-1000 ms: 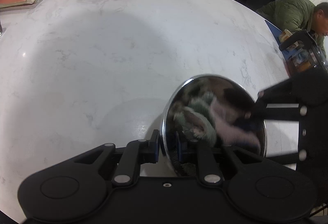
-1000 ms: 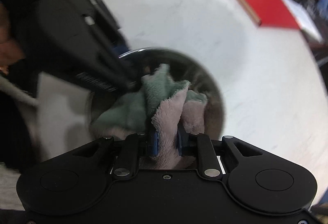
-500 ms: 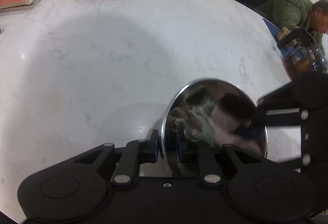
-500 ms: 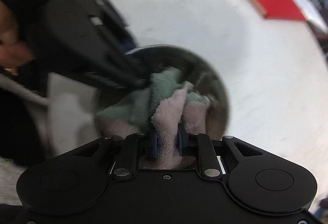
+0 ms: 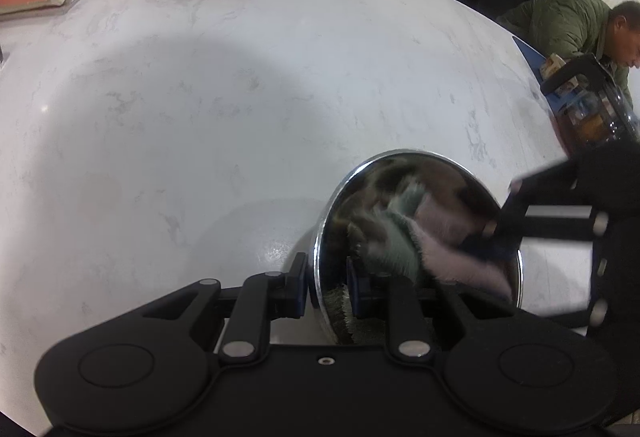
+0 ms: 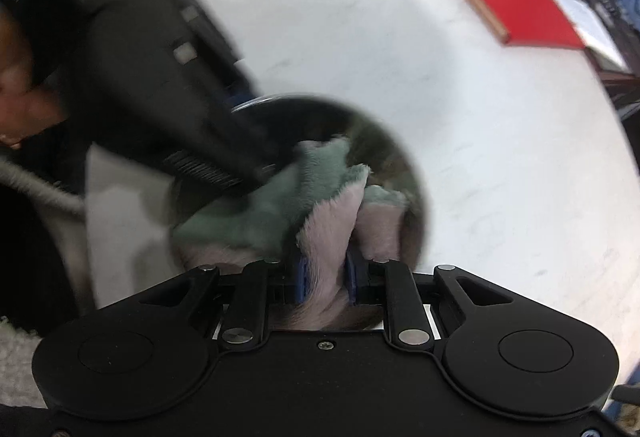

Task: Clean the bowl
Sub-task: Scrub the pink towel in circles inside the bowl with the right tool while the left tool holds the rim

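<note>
While pinched, bowl point(image 5: 420, 173) rim between fingers point(image 5: 298, 289)

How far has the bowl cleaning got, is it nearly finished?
Done: the left gripper has the steel bowl clamped by its rim on the white table, and the cloth is inside. In hand: the right gripper, its jaws opening slightly, pinches the cloth against the bowl's inside. Left: finishing the wipe and lifting the cloth out. Blur hides whether the metal is clean.
</note>
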